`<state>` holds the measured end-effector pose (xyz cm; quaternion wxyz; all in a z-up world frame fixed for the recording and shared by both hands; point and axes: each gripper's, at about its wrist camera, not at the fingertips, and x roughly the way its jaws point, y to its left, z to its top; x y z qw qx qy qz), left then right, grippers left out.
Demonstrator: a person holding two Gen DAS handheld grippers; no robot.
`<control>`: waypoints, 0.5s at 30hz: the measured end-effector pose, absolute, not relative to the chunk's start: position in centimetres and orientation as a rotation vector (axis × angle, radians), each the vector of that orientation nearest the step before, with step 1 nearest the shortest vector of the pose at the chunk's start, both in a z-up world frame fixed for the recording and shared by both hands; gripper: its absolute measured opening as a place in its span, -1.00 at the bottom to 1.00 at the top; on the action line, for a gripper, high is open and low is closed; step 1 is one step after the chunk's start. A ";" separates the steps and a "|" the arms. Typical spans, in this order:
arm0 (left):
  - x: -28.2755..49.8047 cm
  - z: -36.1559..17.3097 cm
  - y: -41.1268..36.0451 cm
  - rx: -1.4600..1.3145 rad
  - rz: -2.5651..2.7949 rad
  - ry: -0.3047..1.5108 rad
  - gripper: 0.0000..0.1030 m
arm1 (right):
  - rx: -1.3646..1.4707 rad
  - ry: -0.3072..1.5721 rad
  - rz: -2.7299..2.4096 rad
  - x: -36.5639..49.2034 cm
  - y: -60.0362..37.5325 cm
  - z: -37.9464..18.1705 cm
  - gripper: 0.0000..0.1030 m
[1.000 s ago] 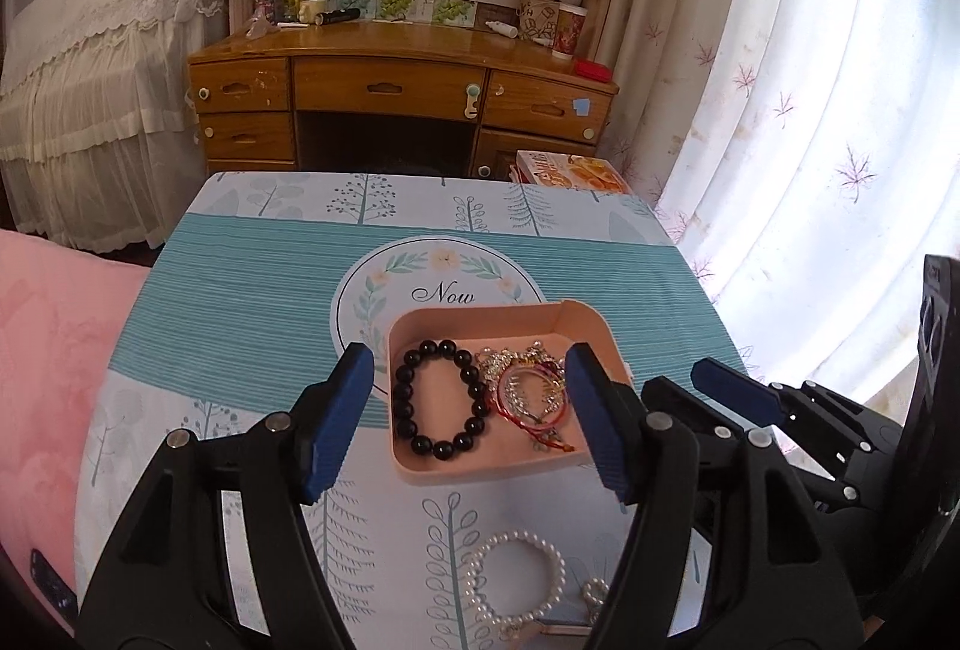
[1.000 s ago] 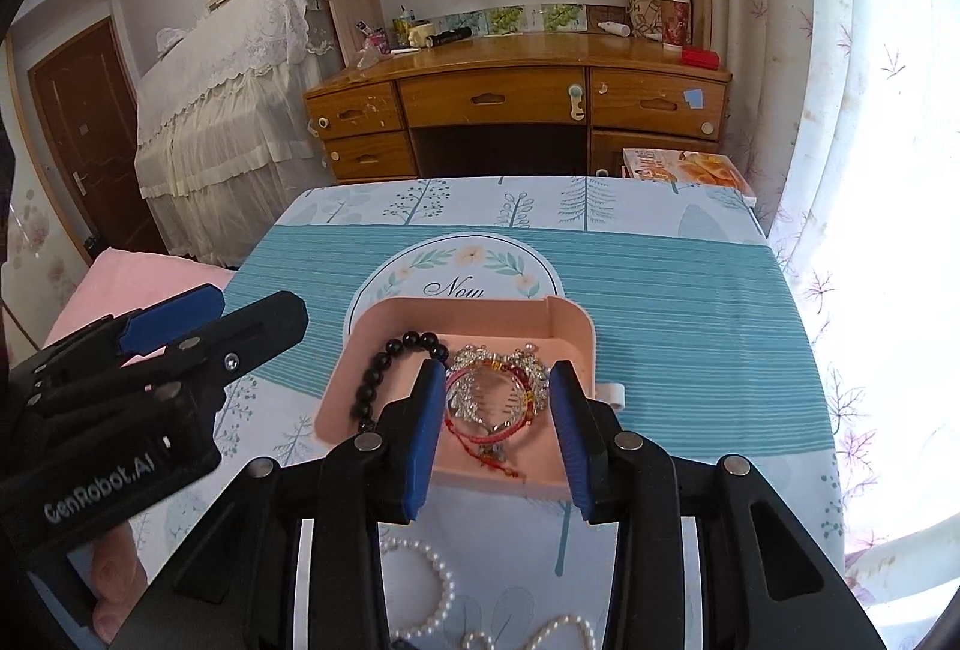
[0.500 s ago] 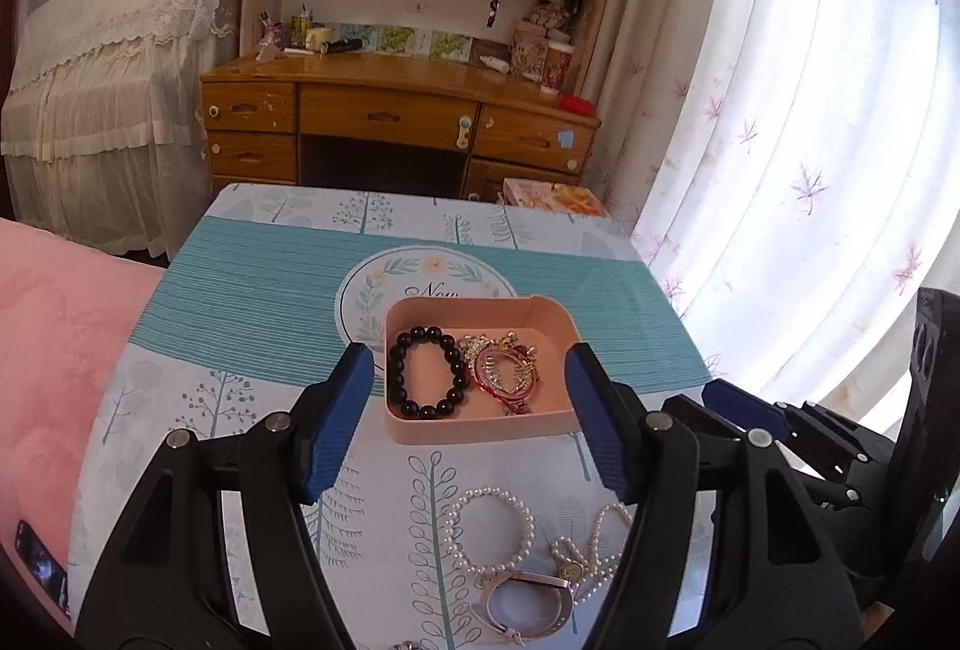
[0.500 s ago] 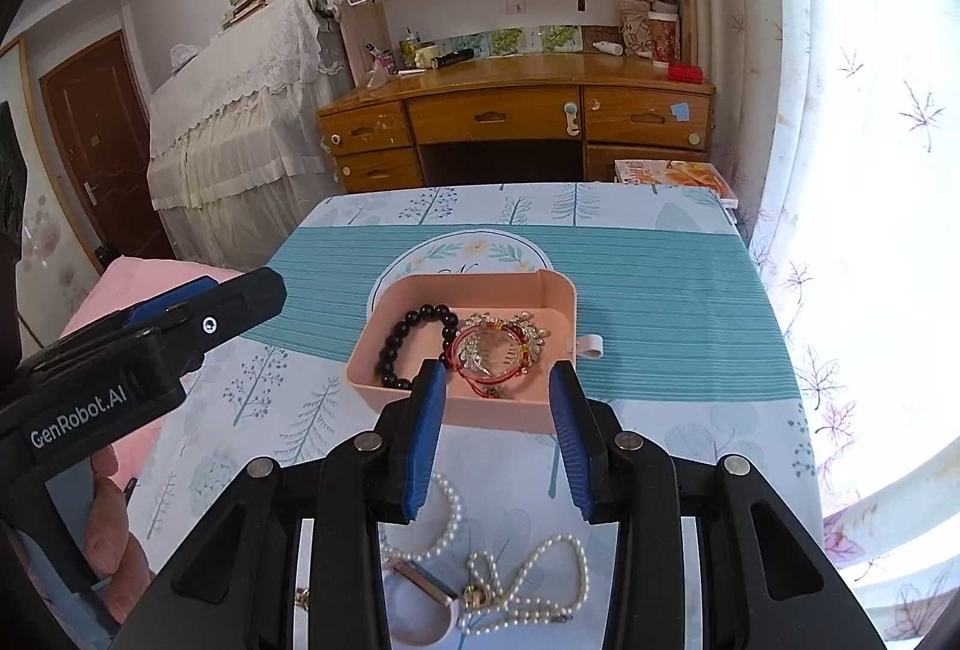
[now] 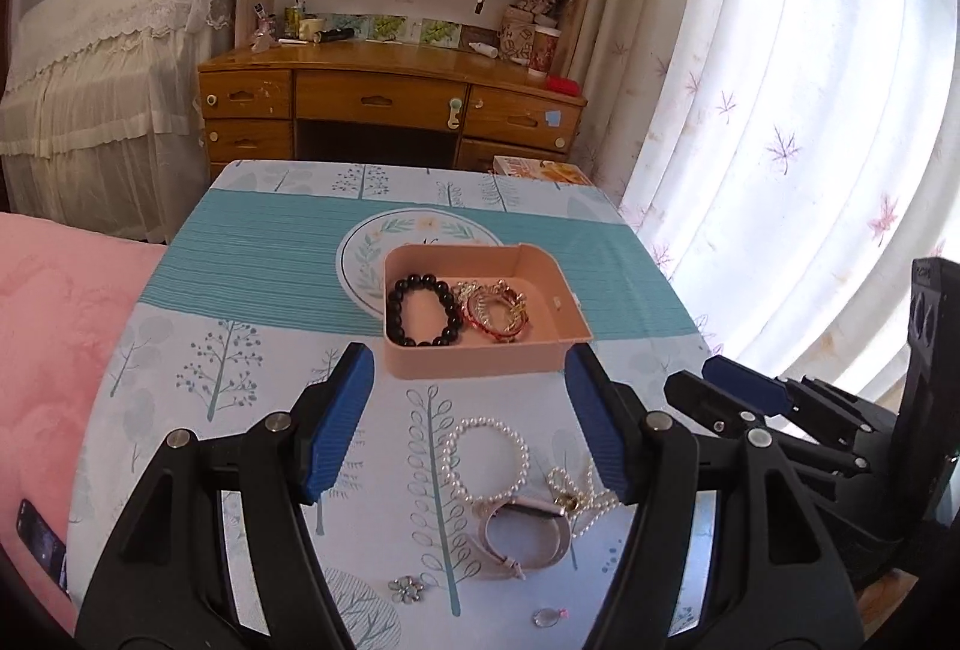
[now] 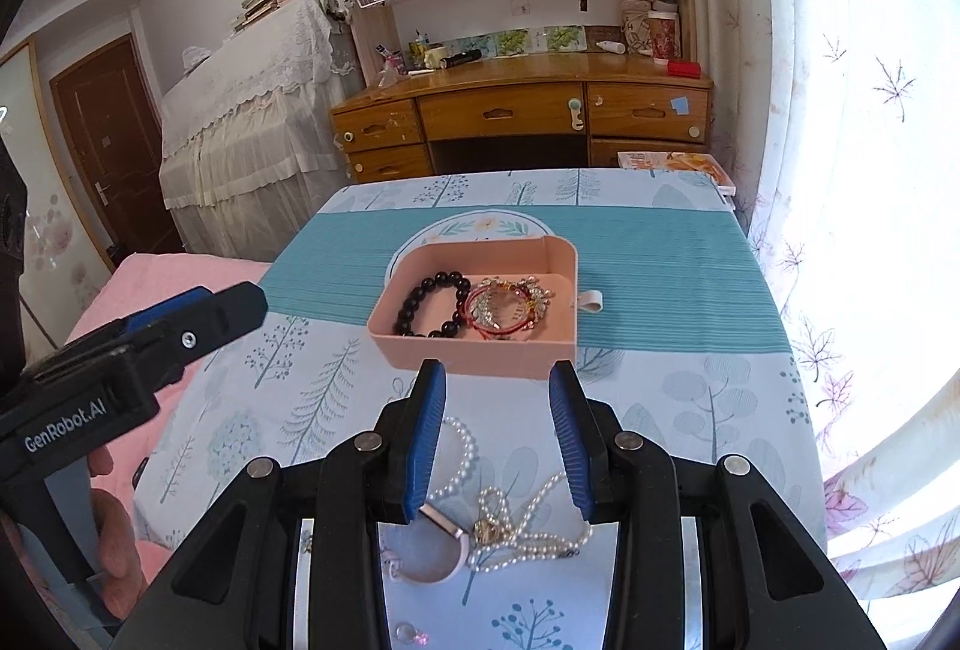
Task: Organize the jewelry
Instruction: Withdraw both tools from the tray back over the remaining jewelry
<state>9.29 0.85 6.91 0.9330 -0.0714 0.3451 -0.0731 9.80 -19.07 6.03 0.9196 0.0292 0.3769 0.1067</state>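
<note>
Tray: pink tray [image 5: 480,368] on the patterned tablecloth [image 5: 252,260]; black bead bracelet [image 5: 423,311] and red-and-silver bangles [image 5: 495,311] inside it
Loose jewelry: pearl bracelet [image 5: 486,458] and pink watch [image 5: 522,536] on the cloth, nearer the camera than the tray
Left gripper [image 5: 468,428]: jaws apart, holding nothing; above the pearls
Right gripper [image 6: 498,440]: jaws narrowly apart, holding nothing; just short of the tray

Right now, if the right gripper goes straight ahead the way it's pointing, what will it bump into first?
Probably the near wall of the pink plastic tray, just ahead of the right gripper, which is open and empty. Depth is unclear; it might meet the tablecloth first.
</note>
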 end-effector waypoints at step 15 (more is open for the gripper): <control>6.8 3.2 1.4 -0.133 -0.043 0.792 0.24 | 0.066 0.821 0.238 5.4 -19.4 3.5 -0.29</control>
